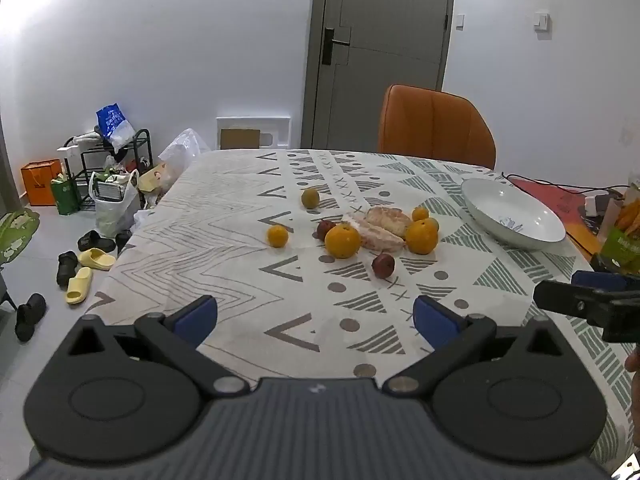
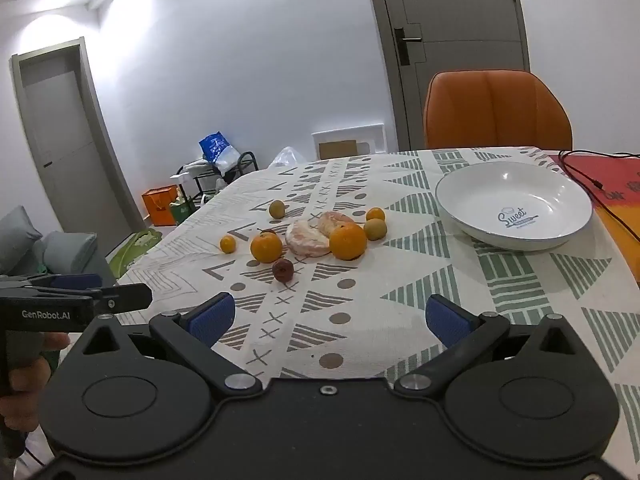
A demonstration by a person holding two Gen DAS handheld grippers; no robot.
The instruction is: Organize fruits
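1. The left gripper point(image 1: 316, 320) is being held wide open, empty.
2. The right gripper point(image 2: 328, 322) is being held likewise.
3. The fruits point(image 2: 312, 236) are being left clustered on the tablecloth point(image 2: 400, 280), beside the white bowl point(image 2: 514, 204).

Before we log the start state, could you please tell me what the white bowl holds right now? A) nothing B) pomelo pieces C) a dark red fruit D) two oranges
A: the white bowl holds nothing, only its printed blue lettering, and every fruit lies on the tablecloth.
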